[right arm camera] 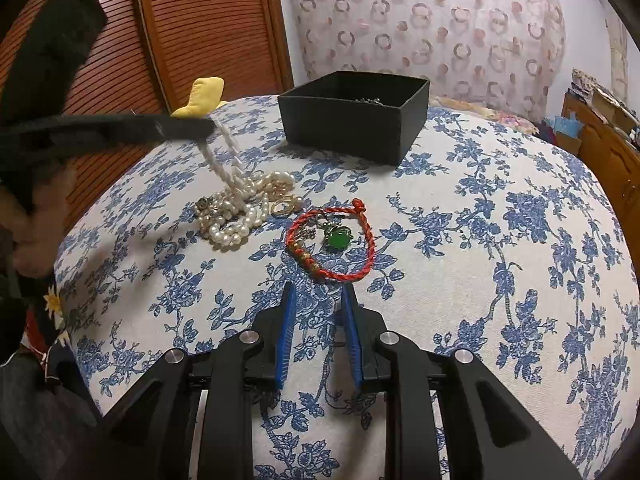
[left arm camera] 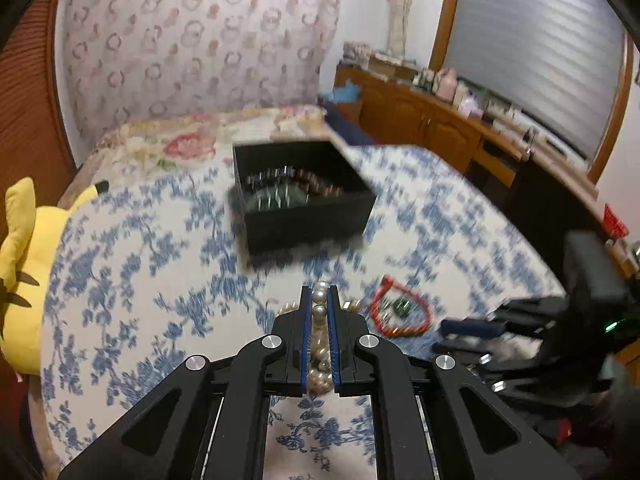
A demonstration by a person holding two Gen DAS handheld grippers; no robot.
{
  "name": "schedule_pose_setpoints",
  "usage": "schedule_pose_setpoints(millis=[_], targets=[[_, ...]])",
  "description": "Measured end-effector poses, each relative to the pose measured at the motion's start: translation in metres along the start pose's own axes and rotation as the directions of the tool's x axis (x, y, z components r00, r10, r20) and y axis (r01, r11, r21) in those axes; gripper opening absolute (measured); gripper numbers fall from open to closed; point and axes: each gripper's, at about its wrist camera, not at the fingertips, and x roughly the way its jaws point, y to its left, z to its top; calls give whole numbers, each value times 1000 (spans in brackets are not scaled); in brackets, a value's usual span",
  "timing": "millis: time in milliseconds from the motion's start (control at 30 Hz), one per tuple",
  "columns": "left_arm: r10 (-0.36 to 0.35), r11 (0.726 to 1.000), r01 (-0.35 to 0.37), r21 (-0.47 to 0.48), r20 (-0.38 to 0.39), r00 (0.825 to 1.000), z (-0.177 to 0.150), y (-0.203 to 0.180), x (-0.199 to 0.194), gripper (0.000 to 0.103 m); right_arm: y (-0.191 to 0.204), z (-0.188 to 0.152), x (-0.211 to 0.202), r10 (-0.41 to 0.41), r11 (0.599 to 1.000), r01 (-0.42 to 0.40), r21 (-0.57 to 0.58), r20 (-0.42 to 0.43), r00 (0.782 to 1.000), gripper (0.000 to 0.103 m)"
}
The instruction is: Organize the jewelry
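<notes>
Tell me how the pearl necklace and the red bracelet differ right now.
The pearl necklace is white beads; the red bracelet is twisted cord. The necklace is pinched in the left gripper with strands hanging down to a heap, while the bracelet lies flat, untouched, as an open loop around a green pendant. Both rest on the floral cover, outside the black box.
</notes>
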Motion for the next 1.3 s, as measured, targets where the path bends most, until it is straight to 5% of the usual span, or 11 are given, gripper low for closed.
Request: schedule_pose_setpoints(millis=[667,1300], targets=[[43,999,-47,12,237,971,56,-3,-95,7,25,32,1,56,997,-54,-47,38,998,25],[145,989,-133,-59,294,945,58,39,-129,7,81,57,57,151,970,-165,-178,-89,985,25]])
